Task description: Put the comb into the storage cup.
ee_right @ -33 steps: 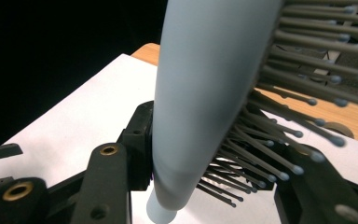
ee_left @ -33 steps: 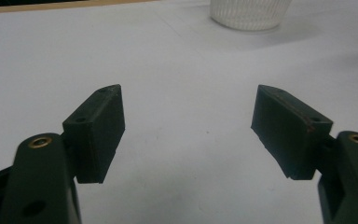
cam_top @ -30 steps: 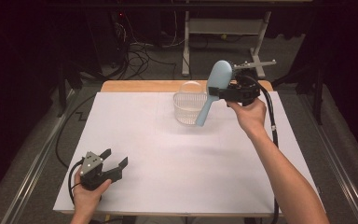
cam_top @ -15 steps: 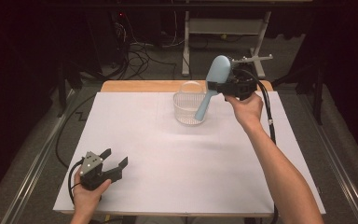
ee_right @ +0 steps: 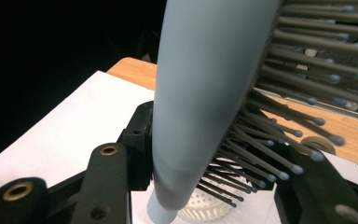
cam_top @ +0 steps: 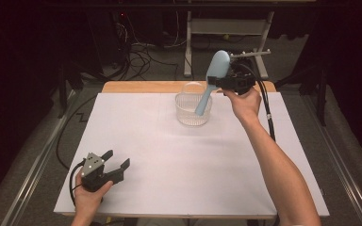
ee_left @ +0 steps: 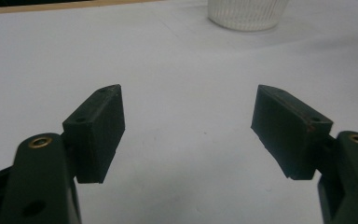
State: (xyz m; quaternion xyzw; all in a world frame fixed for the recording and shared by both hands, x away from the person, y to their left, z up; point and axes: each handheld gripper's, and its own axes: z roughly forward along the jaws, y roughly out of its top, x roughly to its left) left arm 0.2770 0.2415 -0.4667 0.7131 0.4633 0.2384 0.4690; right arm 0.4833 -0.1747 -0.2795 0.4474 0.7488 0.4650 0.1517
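Right gripper (cam_top: 226, 84): clamped on light-blue hairbrush (cam_top: 212, 80), held tilted at far right, handle end just over clear ribbed basket (cam_top: 193, 110) | Left gripper (cam_top: 115, 162): held at near left above white table (cam_top: 179, 165), jaws wide apart, nothing between them.

We're in a lab: white-covered tabletop (cam_top: 169, 155), floor cable tangle (cam_top: 141, 56), metal stand frame (cam_top: 226, 28), dark surroundings.

Matt pale-blue plastic hairbrush (cam_top: 211, 81), ribbed clear plastic basket (cam_top: 193, 111), smooth white table cover (cam_top: 179, 160), wooden edge (cam_top: 141, 86).
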